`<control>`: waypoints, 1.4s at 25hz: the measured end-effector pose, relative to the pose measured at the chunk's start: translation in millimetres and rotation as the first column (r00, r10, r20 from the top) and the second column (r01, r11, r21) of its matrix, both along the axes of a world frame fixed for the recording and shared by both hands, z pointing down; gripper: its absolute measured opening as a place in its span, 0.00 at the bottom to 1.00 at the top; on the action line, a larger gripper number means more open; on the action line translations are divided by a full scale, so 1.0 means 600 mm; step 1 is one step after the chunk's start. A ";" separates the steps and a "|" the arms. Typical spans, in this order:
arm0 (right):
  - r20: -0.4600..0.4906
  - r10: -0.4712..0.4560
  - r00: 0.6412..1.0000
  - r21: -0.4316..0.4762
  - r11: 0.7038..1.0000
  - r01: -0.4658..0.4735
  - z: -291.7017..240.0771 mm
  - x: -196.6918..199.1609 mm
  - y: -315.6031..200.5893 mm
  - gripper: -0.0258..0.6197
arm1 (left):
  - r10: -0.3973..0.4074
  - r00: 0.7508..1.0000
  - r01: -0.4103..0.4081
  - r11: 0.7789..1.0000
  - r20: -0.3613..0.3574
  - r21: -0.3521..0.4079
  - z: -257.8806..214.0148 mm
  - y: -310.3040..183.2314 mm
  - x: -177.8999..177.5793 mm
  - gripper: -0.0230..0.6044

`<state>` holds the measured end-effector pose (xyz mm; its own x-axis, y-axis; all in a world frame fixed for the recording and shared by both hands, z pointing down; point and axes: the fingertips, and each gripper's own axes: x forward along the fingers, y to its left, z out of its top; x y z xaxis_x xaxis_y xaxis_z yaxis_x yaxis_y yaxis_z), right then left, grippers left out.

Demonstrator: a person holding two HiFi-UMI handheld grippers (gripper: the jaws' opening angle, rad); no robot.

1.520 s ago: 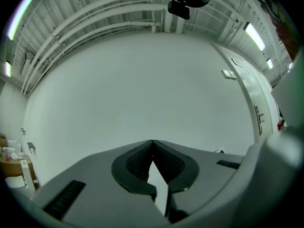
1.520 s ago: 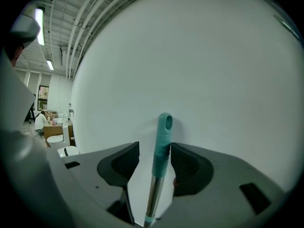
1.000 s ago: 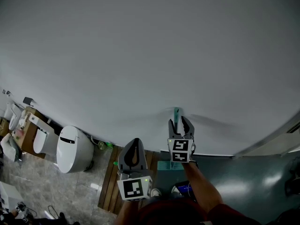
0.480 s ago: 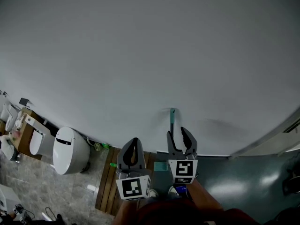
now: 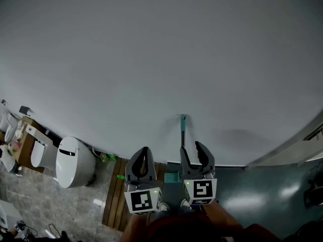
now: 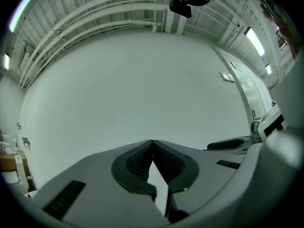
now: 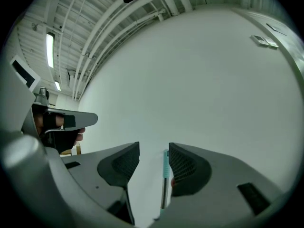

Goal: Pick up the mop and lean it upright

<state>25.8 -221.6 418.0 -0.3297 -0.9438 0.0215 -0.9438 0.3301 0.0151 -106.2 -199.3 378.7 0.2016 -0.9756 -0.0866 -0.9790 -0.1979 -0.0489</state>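
The mop (image 5: 182,131) stood upright against the white wall (image 5: 161,59), teal grip on top. The right gripper (image 5: 197,154) hung just below it, jaws wide and clamping nothing, the handle showing in the gap near one jaw. The left gripper (image 5: 143,158) had its jaws pressed together, empty. Open wall spread either side. A toilet (image 5: 74,161) stood well left.

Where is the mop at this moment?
In the head view, the mop leans upright against the white wall, just beyond the open right gripper.

Mop handle (image 7: 166,167) between parted jaws
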 end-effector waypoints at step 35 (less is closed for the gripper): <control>0.048 -0.009 0.999 0.106 0.994 0.003 -0.080 -0.003 0.046 0.07 | 0.015 0.999 -0.015 1.000 -0.031 0.003 -0.019 0.023 0.010 0.06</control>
